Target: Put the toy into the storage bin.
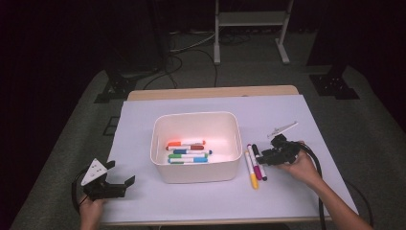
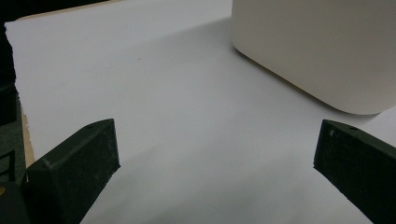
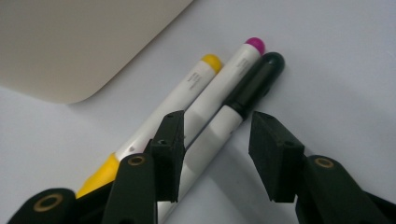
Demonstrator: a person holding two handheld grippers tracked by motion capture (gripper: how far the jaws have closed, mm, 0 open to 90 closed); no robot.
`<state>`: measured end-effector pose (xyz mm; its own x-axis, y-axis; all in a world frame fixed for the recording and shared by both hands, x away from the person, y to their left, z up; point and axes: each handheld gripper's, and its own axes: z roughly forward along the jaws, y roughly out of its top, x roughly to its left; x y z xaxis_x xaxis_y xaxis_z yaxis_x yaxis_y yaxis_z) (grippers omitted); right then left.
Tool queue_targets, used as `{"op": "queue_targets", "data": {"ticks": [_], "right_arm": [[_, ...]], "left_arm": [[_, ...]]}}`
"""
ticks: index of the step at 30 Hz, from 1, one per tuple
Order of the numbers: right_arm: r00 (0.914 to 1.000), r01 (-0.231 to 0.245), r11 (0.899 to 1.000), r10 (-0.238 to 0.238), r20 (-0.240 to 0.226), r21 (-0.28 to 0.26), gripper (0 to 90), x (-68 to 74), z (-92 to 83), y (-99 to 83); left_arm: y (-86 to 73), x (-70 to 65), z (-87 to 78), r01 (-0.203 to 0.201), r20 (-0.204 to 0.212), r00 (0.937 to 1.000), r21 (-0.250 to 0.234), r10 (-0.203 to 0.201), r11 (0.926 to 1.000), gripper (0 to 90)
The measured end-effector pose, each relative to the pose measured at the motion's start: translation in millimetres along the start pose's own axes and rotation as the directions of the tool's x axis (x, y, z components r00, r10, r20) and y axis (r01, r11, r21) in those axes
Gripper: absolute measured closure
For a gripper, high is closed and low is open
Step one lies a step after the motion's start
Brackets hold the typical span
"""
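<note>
**Right gripper over the black marker**

The right gripper has its jaws apart, with nothing pinched. The black marker lies in the gap between them. The pads are not pressing on it. One jaw is over the magenta marker, which lies right beside the black one. The yellow marker lies next to that. All three markers lie flat on the white table cover, close side by side, just to the right of the white bin.

Inside the bin lie more markers: an orange one, a red one, a blue one, a green one and a light blue one.

The left gripper is near the front left corner of the cover, well apart from the bin. Its jaws are wide apart and hold nothing.
</note>
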<state>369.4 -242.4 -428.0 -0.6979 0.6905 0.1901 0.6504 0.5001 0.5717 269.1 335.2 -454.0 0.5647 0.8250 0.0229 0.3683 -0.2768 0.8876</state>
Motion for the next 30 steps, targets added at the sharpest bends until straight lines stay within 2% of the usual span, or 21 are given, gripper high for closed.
{"op": "queue_targets", "data": {"ticks": [3, 8, 10, 13, 15, 18, 21, 23, 30], "right_arm": [[0.9999, -0.016, 1.000, 0.016, 0.004, 0.000, 54.6, -3.5, 3.2, -2.7], [0.9976, -0.008, 1.000, 0.007, 0.069, 0.015, 55.1, -4.9, 3.2, -10.3], [0.9969, -0.018, 1.000, 0.017, 0.076, 0.012, 56.1, -7.3, 1.0, -14.8], [0.9928, -0.017, 1.000, 0.015, 0.119, 0.016, 58.3, -9.4, -4.4, -20.9], [0.9882, -0.013, 1.000, 0.010, 0.153, 0.020, 62.0, -11.3, -7.5, -24.4], [0.9819, -0.045, 0.999, 0.042, 0.185, 0.010, 71.4, -16.7, -13.0, -30.3], [0.9803, -0.066, 0.998, 0.064, 0.187, 0.005, 75.1, -19.6, -15.4, -33.0], [0.9805, -0.064, 0.998, 0.062, 0.186, 0.008, 75.6, -20.3, -16.4, -33.4], [0.9862, -0.097, 0.995, 0.096, 0.135, 0.004, 75.8, -22.0, -22.5, -37.0]], "left_arm": [[-0.1, 0.0, -0.4, -0.002, 0.001, 1.0000, -0.003, 0.003, 1.0000, 0.0], [-0.1, 0.0, -0.2, 0.000, 0.002, 1.0000, -0.002, 0.000, 1.0000, 0.0], [-0.1, 0.0, -0.2, 0.000, 0.001, 1.0000, -0.002, 0.000, 1.0000, 0.0], [-0.1, 0.0, -0.2, -0.001, 0.000, 1.0000, -0.002, 0.001, 1.0000, 0.0], [0.0, 0.0, 0.0, -0.003, 0.000, 1.0000, 0.001, 0.003, 1.0000, 0.0], [0.1, 0.0, 0.2, -0.003, 0.000, 1.0000, 0.002, 0.003, 1.0000, 0.0], [0.0, -0.2, 0.1, -0.001, -0.001, 1.0000, 0.002, 0.001, 1.0000, 0.0], [0.0, -0.1, 0.0, -0.001, -0.002, 1.0000, 0.001, 0.001, 1.0000, 0.0], [0.1, 0.2, 0.2, 0.000, 0.000, 1.0000, 0.002, 0.000, 1.0000, 0.0]]}}
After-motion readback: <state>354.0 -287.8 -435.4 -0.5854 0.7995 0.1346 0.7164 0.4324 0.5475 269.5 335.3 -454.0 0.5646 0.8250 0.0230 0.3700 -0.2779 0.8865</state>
